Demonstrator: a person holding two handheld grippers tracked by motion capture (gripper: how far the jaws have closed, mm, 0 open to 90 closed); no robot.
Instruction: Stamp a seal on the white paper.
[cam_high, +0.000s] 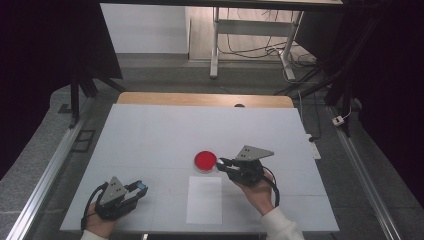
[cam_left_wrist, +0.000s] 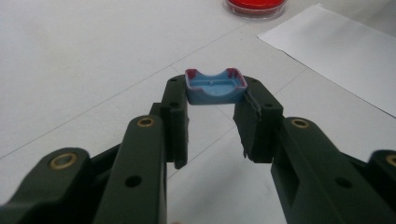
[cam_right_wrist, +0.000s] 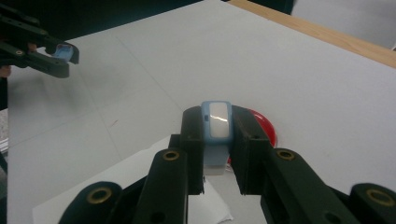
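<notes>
My left gripper (cam_left_wrist: 215, 93) is shut on a small blue cap (cam_left_wrist: 215, 87) with reddish edges, its hollow side facing the camera. In the high view this gripper (cam_high: 141, 188) rests low at the table's front left. My right gripper (cam_right_wrist: 215, 122) is shut on a light blue block (cam_right_wrist: 217, 128) with a white panel on its end. In the high view the right gripper (cam_high: 221, 163) hovers just right of a round red dish (cam_high: 205, 160), above the far end of a white paper sheet (cam_high: 204, 199). The red dish (cam_right_wrist: 265, 125) lies partly hidden behind the right jaws.
The white table (cam_high: 165, 130) has a wooden edge (cam_high: 205, 99) at the far side. Metal rails run along both sides, and a desk frame with cables stands beyond. From the right gripper view, the left gripper (cam_right_wrist: 58, 56) and its cap sit at the upper left.
</notes>
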